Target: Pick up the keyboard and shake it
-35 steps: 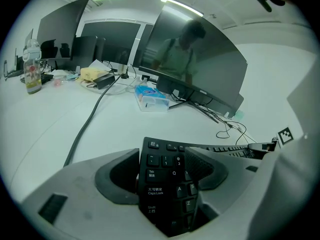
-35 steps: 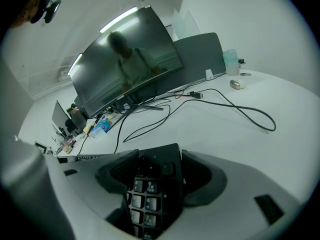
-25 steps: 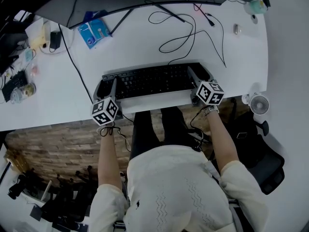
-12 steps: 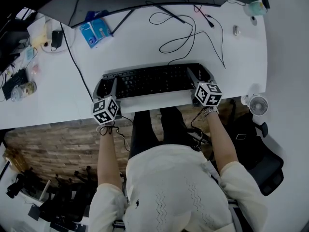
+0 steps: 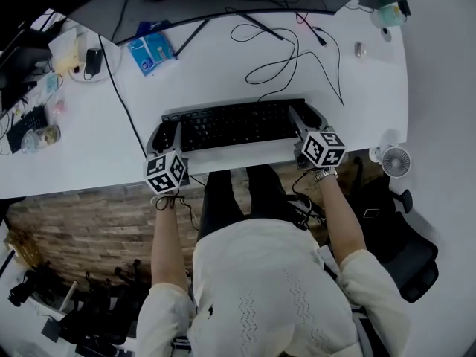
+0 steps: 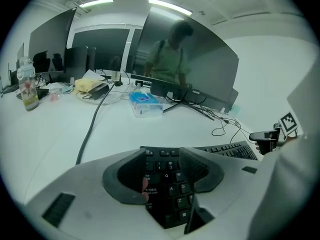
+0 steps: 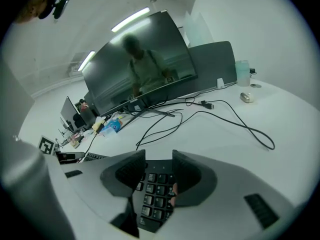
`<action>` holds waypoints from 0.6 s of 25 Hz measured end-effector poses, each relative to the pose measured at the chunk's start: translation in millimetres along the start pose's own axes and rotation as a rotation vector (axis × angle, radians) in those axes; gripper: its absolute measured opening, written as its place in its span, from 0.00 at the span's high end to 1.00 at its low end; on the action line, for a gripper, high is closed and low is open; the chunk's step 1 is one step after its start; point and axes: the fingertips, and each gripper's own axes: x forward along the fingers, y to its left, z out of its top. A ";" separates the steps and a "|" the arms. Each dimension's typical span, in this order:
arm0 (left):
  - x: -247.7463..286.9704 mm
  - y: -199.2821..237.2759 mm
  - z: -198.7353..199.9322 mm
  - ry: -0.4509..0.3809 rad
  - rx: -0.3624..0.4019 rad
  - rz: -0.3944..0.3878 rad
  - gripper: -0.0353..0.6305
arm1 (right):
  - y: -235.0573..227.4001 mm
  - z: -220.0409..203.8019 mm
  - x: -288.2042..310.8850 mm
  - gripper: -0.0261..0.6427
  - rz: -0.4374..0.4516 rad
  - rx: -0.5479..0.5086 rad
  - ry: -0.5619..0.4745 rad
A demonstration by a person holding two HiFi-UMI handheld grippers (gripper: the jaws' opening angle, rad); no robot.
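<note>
A black keyboard lies across the white desk near its front edge. My left gripper straddles the keyboard's left end. One jaw stands off the end and the other over the keys. These jaws have just been closing, the keys lie between them, and I see no pad pressing. My right gripper straddles the right end the same way, with a narrow gap. Its pads hide the keyboard's edge, so I cannot tell whether they press on it.
Loose black cables curl on the desk behind the keyboard. A blue packet lies at the back left beside a monitor stand. Bottles and clutter sit far left. A small fan stands off the desk's right corner.
Both grippers stay at the keyboard's ends. The right marker cube looks slightly shifted. The keyboard has not clearly moved on the desk.
</note>
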 end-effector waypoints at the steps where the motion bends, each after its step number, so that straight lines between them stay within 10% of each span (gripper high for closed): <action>1: -1.6 -2.6 1.1 -0.003 0.001 -0.005 0.65 | 3.8 1.0 -1.0 0.72 0.006 -0.003 -0.001; 15: -25.5 -38.3 39.6 -0.086 0.018 -0.045 0.91 | 37.4 25.5 -19.2 0.96 0.030 -0.015 -0.055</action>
